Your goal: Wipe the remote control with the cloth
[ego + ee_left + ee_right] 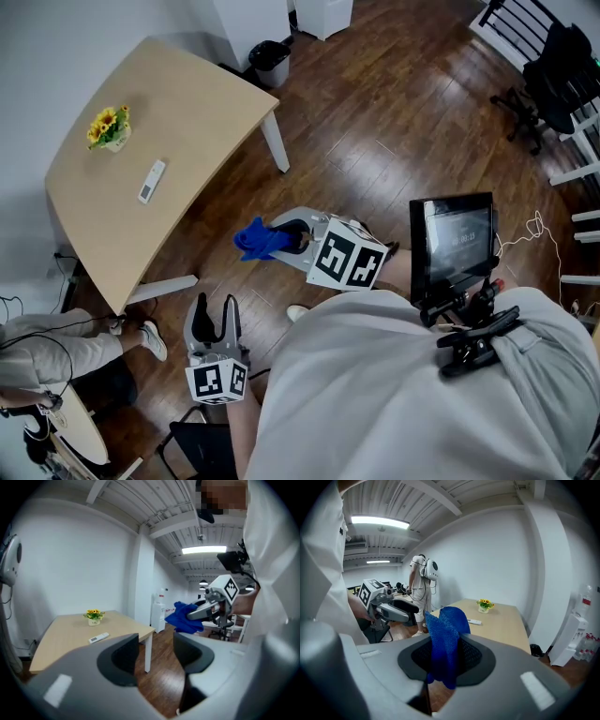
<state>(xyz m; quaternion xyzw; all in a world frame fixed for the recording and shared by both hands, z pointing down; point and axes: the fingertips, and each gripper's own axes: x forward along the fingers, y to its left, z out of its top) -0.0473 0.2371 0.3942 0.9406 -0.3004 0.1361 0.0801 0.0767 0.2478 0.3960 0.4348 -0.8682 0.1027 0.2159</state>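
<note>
A white remote control [151, 181] lies on the light wooden table [197, 112], near a small pot of yellow flowers [110, 127]; the remote control [99, 638] also shows in the left gripper view, and the remote control [475, 622] in the right gripper view. My right gripper [286, 239] is shut on a blue cloth [258, 240], held over the floor well short of the table. The cloth [446, 641] hangs bunched between its jaws. My left gripper [212, 323] is open and empty, lower and nearer to me, pointing toward the table.
A black bin [270, 62] stands by the table's far corner. A seated person's legs [66, 342] are at the lower left. Office chairs [544, 70] stand at the upper right. Another person [419, 590] stands beyond the table in the right gripper view. A phone-like screen [454, 244] is mounted at my chest.
</note>
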